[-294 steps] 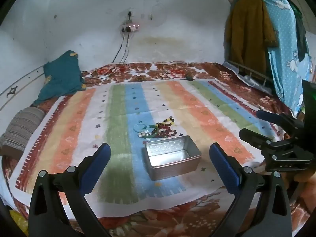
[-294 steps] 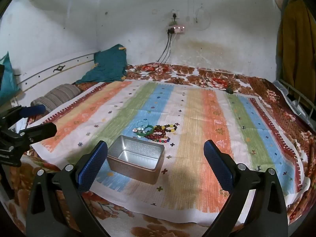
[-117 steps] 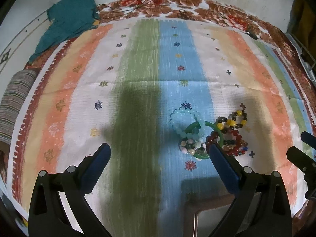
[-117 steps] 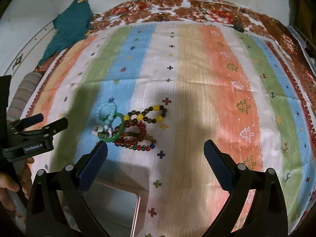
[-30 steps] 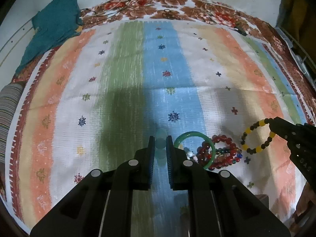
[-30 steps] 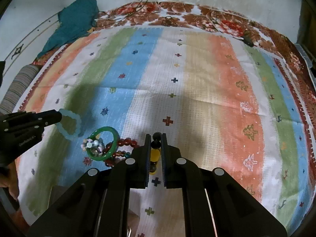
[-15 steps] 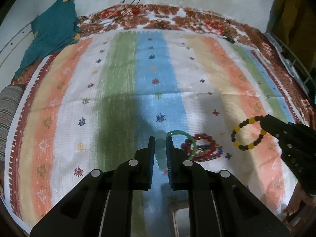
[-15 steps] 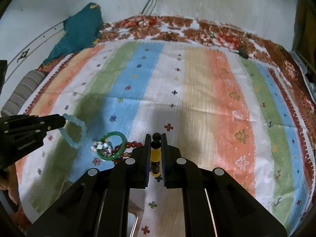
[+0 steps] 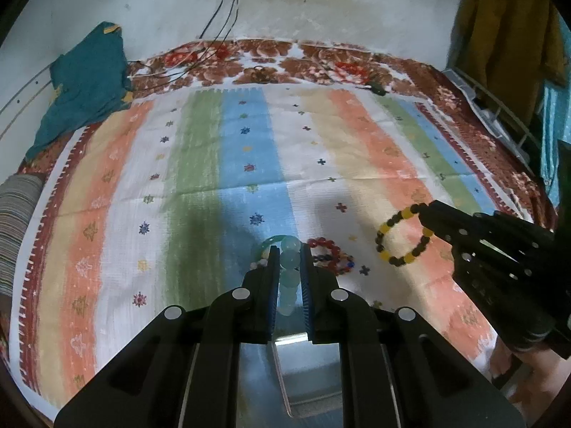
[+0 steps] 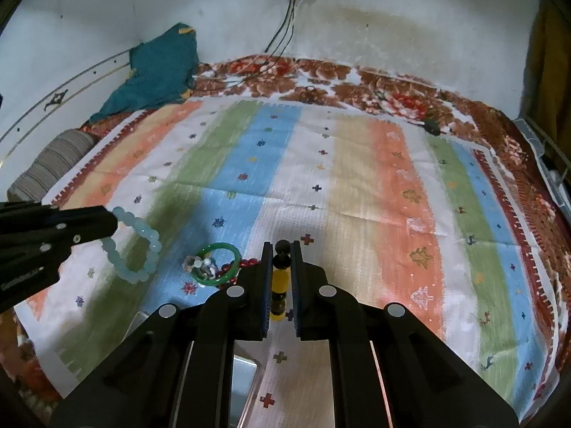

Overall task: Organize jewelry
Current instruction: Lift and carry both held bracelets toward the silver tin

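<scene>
My left gripper [image 9: 289,249] is shut on a pale aqua bead bracelet [image 9: 289,274], which hangs as a loop [image 10: 137,249] off its tip in the right wrist view. My right gripper [image 10: 282,246] is shut on a yellow-and-black bead bracelet [image 10: 279,281], seen as a ring [image 9: 403,237] in the left wrist view. On the striped cloth lie a green bangle [image 10: 216,264], a small pale bead cluster [image 10: 198,263] and red bead bracelets [image 9: 330,255]. The metal tin [image 9: 307,374] sits below my left gripper, mostly hidden by the fingers.
A striped cloth [image 9: 249,164] covers the floral bed. A teal garment [image 9: 85,89] and a striped pillow [image 9: 14,214] lie at the left edge. Cables [image 10: 282,32] hang from a wall socket. Hanging clothes [image 9: 506,32] and a rack stand at the right.
Both grippers have risen and pulled back from the pile, each carrying its bracelet. More of the far wall shows, and the tin has come into view under my left gripper.
</scene>
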`<state>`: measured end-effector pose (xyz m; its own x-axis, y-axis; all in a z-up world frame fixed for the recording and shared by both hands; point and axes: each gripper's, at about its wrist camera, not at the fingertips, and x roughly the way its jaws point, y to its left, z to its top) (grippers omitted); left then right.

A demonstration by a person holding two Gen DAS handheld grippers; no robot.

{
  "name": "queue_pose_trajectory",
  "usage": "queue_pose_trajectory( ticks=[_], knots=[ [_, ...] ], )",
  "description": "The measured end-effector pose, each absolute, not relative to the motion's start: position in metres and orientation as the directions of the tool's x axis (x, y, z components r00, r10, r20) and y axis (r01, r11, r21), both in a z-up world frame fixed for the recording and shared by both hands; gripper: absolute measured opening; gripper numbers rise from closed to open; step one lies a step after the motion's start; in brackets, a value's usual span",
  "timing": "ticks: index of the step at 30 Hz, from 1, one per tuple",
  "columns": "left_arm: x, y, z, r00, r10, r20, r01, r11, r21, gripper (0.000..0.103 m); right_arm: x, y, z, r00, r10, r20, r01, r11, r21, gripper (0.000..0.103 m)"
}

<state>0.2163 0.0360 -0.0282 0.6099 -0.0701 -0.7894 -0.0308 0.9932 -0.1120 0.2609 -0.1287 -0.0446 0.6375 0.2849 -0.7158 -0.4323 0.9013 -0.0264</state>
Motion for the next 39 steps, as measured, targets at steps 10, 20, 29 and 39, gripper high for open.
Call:
queue_pose_trajectory(
  ticks=[10,20,29,39],
  knots=[
    [0.187,0.032,-0.015,0.639,-0.094,-0.763,-0.01,0.991,-0.131,0.011,0.235,-0.134,-0.037,0.64,0.318,-0.699,-0.452,0.892,-0.008,0.01],
    [0.171,0.029,-0.019,0.638,-0.108,-0.762,0.001,0.99,-0.139,0.011,0.212,-0.135,-0.036,0.635,0.344,-0.691,-0.474,0.88,0.003,0.01],
    [0.155,0.024,-0.022,0.628,-0.125,-0.768,0.016,0.989,-0.148,0.011,0.196,-0.134,-0.039,0.607,0.371,-0.703,-0.498,0.867,0.028,0.01],
    [0.146,0.018,-0.029,0.605,-0.151,-0.782,0.032,0.986,-0.165,0.011,0.179,-0.127,-0.046,0.552,0.404,-0.729,-0.549,0.835,0.048,0.011]
  ],
)
